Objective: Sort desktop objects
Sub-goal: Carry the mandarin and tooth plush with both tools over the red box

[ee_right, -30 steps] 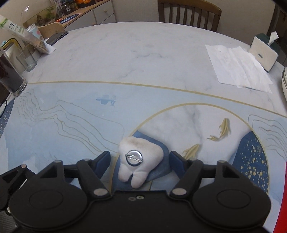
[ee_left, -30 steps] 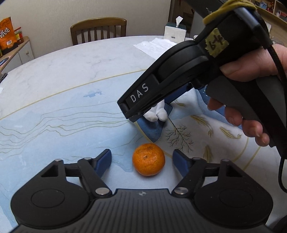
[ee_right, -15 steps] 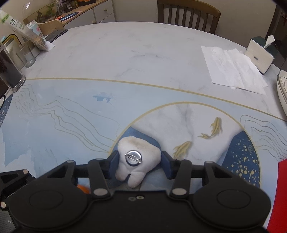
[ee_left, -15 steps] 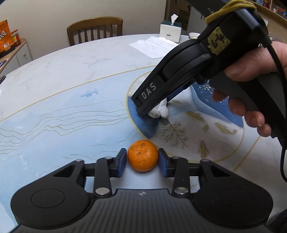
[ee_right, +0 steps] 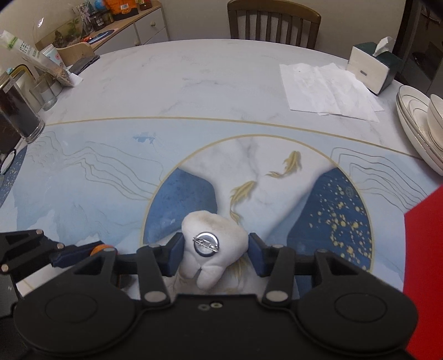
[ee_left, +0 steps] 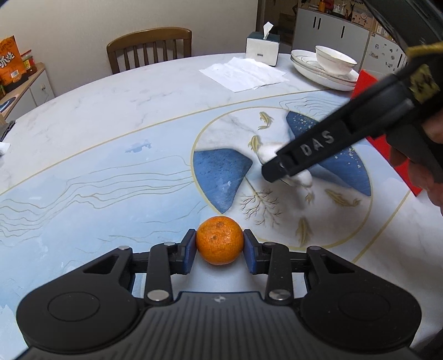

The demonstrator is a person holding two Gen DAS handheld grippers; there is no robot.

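My left gripper (ee_left: 220,247) is shut on an orange mandarin (ee_left: 220,239) and holds it above the patterned table (ee_left: 110,171). My right gripper (ee_right: 214,250) is shut on a white tooth-shaped plush (ee_right: 213,241) with a metal pin badge, held just over the table's round fish motif. In the left wrist view the right gripper (ee_left: 279,171) reaches in from the right with the plush (ee_left: 301,178) mostly hidden behind it. In the right wrist view the left gripper's side shows at the lower left with a sliver of the mandarin (ee_right: 97,248).
White paper sheets (ee_right: 326,88), a tissue box (ee_right: 371,66) and stacked plates with a bowl (ee_left: 329,69) sit at the far right. A red sheet (ee_right: 426,263) lies at the right edge. Glass jars (ee_right: 19,110) stand at the left. A wooden chair (ee_right: 274,22) stands beyond the table.
Both grippers closed, the left on the mandarin and the right on the plush tooth. Both have since lifted, and the right has carried the plush rightward off the blue patch.
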